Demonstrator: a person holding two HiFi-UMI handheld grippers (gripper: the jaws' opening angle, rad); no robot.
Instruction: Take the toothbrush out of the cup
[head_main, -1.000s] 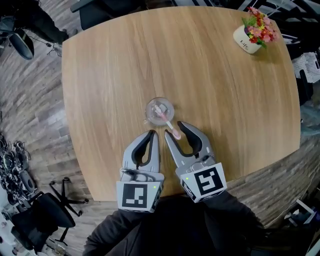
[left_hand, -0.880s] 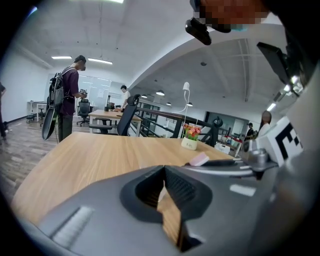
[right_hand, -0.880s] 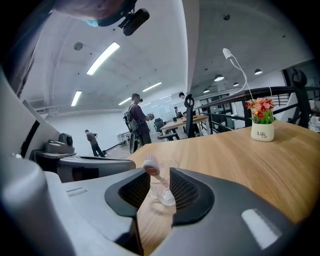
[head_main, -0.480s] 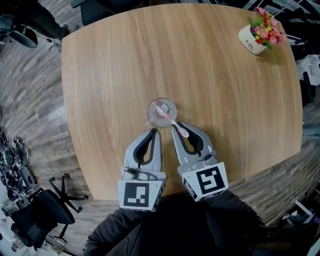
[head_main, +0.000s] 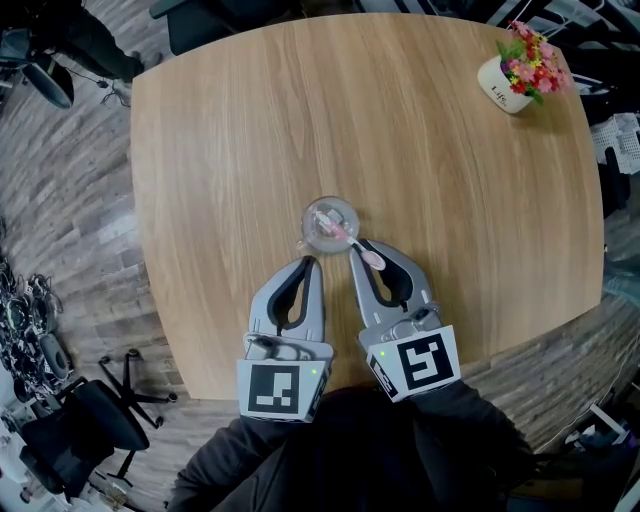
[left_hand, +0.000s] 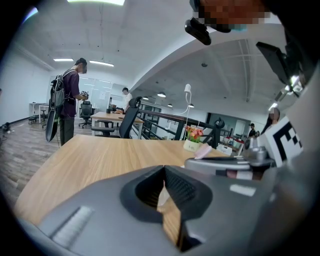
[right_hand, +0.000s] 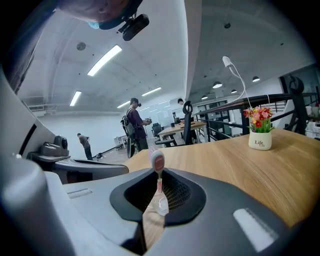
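A clear glass cup (head_main: 330, 222) stands on the round wooden table (head_main: 420, 140), near its front middle. A pink toothbrush (head_main: 352, 241) leans out of it toward me. My right gripper (head_main: 363, 251) is just in front of the cup, its jaws closing, with the brush's near end pinched between the tips. In the right gripper view the toothbrush (right_hand: 158, 163) stands up between the jaw tips, and the cup (right_hand: 161, 203) shows through the gap below. My left gripper (head_main: 309, 263) lies beside it on the left, shut and empty, a short way from the cup.
A white pot of red and yellow flowers (head_main: 512, 74) stands at the table's far right corner. Office chairs (head_main: 88, 420) stand on the floor to the left. People stand far back in the office (left_hand: 67, 100).
My right gripper's jaws have gone from wide apart around the toothbrush's end to closed on it. The left gripper has not moved.
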